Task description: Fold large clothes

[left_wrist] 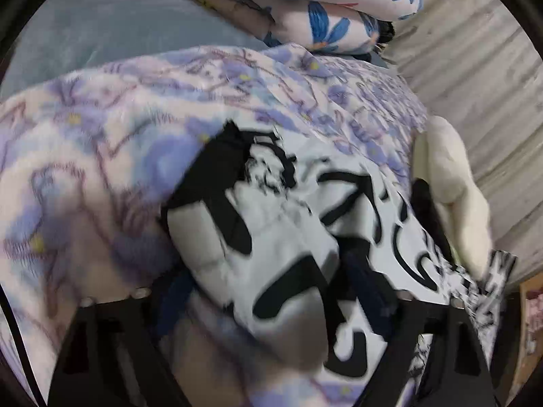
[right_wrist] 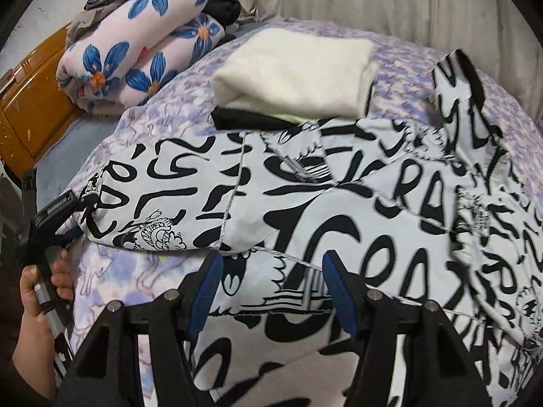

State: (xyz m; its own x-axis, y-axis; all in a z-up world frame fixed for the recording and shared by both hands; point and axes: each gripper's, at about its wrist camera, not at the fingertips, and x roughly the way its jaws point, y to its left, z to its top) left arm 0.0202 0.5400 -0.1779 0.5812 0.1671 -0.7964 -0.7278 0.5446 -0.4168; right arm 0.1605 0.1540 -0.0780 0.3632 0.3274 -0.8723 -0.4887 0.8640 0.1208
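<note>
only on the right wrist view, person's hand (right_wrist: pixel 40 291) gripping left hand-held gripper (right_wrist: pixel 73 208)

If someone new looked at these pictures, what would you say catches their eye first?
Most likely the black-and-white lettered garment, spread across the lilac floral bedspread in the middle. Behind it lies a folded cream towel, and at the back left a rolled quilt with big blue flowers.

Bed, lilac floral blanket (right_wrist: pixel 407 51); printed garment (right_wrist: pixel 339 203), cream fold (right_wrist: pixel 298 78), flowered bundle (right_wrist: pixel 135 44) on it.
</note>
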